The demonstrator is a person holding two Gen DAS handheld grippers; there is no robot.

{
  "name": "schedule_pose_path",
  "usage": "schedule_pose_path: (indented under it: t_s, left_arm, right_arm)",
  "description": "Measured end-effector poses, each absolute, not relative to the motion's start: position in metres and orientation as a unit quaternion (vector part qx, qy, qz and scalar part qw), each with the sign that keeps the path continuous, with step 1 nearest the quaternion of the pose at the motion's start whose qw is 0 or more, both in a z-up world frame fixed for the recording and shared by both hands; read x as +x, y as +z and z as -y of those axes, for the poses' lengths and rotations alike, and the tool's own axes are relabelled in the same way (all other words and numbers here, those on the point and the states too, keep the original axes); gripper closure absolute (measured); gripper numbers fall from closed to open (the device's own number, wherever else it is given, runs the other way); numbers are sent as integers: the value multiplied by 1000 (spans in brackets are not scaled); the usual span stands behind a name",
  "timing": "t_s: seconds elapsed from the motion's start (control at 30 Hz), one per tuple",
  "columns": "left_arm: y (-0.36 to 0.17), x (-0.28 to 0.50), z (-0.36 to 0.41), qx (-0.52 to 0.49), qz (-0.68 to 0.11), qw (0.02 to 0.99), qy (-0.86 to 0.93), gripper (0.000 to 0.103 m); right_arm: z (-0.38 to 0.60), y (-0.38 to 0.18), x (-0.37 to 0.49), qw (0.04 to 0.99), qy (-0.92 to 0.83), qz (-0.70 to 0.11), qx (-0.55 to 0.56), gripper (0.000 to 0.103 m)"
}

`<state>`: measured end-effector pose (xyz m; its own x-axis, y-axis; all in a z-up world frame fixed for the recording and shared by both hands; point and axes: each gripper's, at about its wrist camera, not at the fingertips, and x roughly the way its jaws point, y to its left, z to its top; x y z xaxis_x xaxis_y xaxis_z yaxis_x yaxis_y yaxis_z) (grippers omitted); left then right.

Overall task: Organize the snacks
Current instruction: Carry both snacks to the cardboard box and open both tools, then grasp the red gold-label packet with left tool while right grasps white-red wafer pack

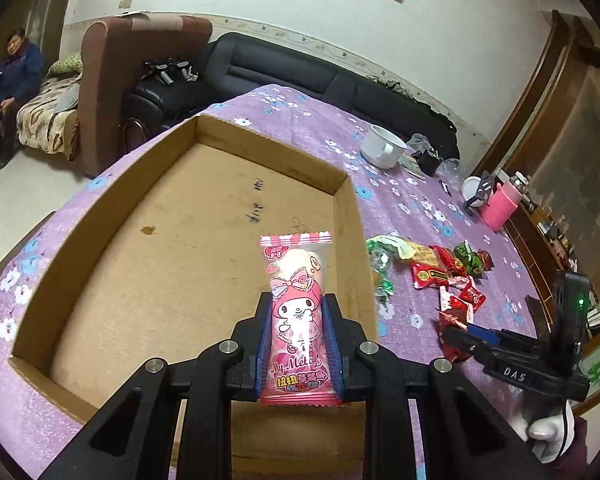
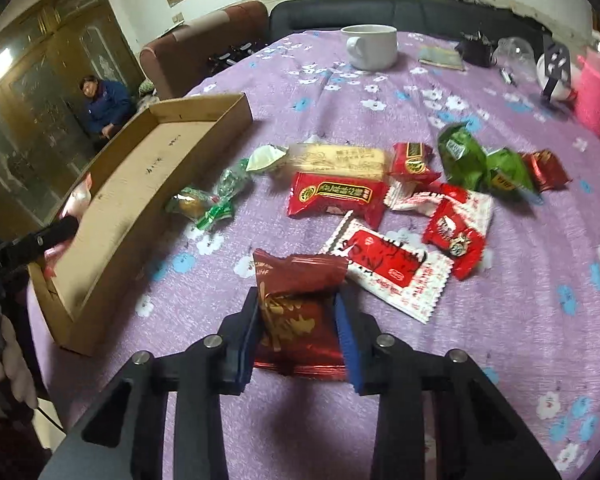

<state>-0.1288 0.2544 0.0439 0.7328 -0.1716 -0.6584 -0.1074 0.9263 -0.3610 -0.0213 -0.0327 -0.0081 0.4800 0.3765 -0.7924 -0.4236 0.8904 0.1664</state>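
1. Pink packet [image 1: 298, 320] with a cartoon rabbit stands between the blue fingers [image 1: 265, 344] of the left gripper [image 1: 298, 346], which are clenched on it; it hangs over the near part of the cardboard tray [image 1: 100, 216], not yet laid down
2. Dark red foil packet [image 2: 300, 312] sits between the fingers [image 2: 348, 332] of the right gripper [image 2: 298, 334]; the pads are at its sides and seem to grasp it, low over the purple flowered cloth [image 2: 500, 340] of the bench
3. Tray floor is bare in both views, so I judge the task is at its beginning: no snack lies inside yet, and two are in the grippers
4. Still loose on the bench, just beside the tray, in the right wrist view:
   - red packets, four or five, two of them with white zigzag edges [image 2: 396, 272]
   - green packets at the far right [image 2: 460, 156], two
   - small sweets in clear green wrap [image 2: 204, 204], about three
   - one pale yellow biscuit pack [image 2: 340, 160]
   - one dark red foil piece [image 2: 548, 172] at the far right
5. Exact count is not sure, because the wrappers overlap and some are blurred
6. White mug [image 2: 372, 48] and pink bottle [image 2: 594, 92] stand well apart at the far side and are not snacks
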Motion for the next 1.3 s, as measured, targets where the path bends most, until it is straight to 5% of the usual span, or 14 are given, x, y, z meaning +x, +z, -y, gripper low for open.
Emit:
schedule_pose_path:
  t_s: [0.53,0.63,0.7,0.77,1.03,1.3]
  left_arm:
    - [29,-136,-325,-229,-369,897,84,78]
    - [32,-141,-338,-259,-362,891,90,64]
    - [34,-146,-343,-278,-352,889,91,45]
    - [37,-152,-345,-293,-341,889,82,45]
    - [49,-157,-325,-311,-325,892,41,38]
    - [53,-142,-268,-259,-349,900,-20,36]
  right_arm:
    - [-120,31,-49,801,396,-446,-45,70]
    - [-150,11,-47,790,396,-464,-57,68]
    - [-159,-1,-46,785,398,-472,-54,66]
    - [-158,2,-54,790,404,-458,-52,61]
    - [-60,42,-57,842,362,-399,-20,52]
    - [67,23,-29,875,245,-418,16,46]
